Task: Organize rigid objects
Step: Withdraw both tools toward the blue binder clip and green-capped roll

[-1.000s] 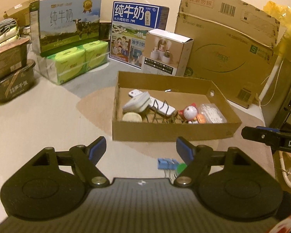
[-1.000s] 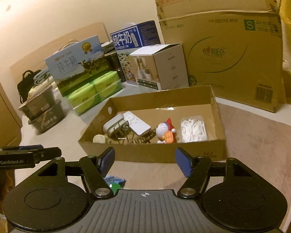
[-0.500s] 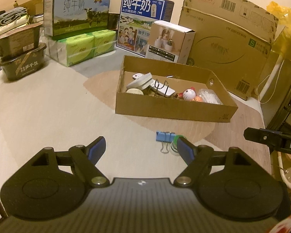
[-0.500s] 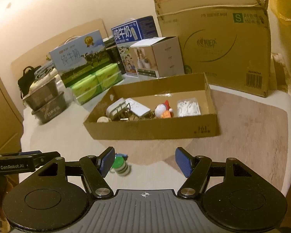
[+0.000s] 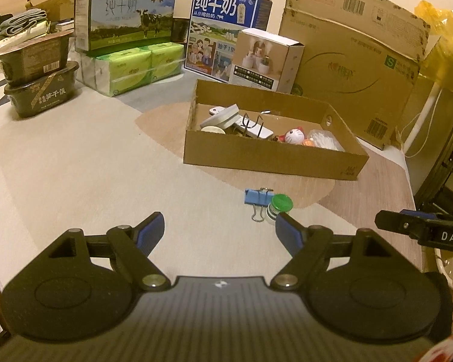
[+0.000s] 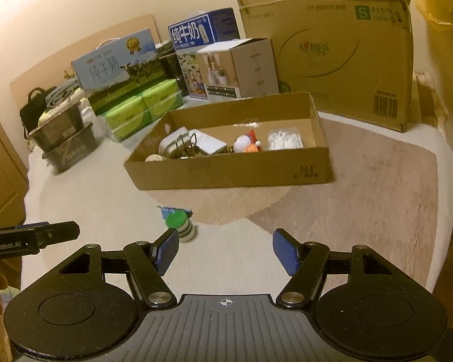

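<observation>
Surface: pale table top [image 5: 75, 166] with a brown wood-look patch under and in front of the shallow cardboard box [image 5: 268, 154].
Left gripper: left gripper [image 5: 217, 229] hangs over the near table, fingers spread apart with nothing between them.
Right gripper: right gripper [image 6: 225, 247] also has its blue pads apart and empty, above the bare table.
Change, near: both views now sit further back from the box than a second ago, so more of the table shows in front of it.
Change, small things: the blue binder clip [image 5: 255, 197] and the small bottle with green cap [image 5: 279, 208] were half hidden by the left gripper's body a second ago; now they lie in full view, just past its right fingertip.
Small things, place: clip and bottle stand just beside each other on the table, in front of the shallow cardboard box and outside it.
Box contents: a white toy figure [image 5: 293, 135], a clear bag of white sticks [image 5: 323, 141], a wire rack and white flat items lie inside, unchanged.
Behind the box: a white product carton [image 5: 265, 60], a blue milk carton [image 5: 223, 27] and a large brown cardboard box [image 5: 356, 69].
Far left: green tissue packs [image 5: 136, 66] under a green milk carton [image 5: 126, 12], and dark food tubs [image 5: 39, 84] stacked.
Room: cream wall behind everything.
</observation>
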Available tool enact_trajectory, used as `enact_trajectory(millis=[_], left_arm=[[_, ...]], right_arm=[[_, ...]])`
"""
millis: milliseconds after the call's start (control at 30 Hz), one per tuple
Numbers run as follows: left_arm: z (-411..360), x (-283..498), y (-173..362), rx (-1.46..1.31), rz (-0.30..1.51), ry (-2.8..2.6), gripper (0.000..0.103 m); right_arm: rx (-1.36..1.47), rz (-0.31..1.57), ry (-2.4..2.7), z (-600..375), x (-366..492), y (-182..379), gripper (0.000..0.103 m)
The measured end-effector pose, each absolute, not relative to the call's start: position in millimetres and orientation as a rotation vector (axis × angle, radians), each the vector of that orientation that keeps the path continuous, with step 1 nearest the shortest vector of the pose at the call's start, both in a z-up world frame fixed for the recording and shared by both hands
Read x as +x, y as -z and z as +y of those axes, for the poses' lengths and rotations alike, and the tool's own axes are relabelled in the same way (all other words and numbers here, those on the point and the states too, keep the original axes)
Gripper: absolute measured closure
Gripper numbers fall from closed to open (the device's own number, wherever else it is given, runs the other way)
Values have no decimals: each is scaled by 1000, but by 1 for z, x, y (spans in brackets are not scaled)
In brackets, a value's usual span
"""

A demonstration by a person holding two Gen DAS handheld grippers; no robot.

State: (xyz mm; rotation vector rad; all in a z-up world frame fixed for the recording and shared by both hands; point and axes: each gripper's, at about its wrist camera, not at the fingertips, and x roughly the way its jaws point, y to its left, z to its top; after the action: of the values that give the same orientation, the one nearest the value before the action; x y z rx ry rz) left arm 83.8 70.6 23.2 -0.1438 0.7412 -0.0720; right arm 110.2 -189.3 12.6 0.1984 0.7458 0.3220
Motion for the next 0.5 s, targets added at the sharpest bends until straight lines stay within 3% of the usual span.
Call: enact_trajectory(millis=[500], left_arm=[[73, 79, -8, -105, 714, 17, 24]], right_arm=[[167, 775, -319, -179, 109, -2, 34]])
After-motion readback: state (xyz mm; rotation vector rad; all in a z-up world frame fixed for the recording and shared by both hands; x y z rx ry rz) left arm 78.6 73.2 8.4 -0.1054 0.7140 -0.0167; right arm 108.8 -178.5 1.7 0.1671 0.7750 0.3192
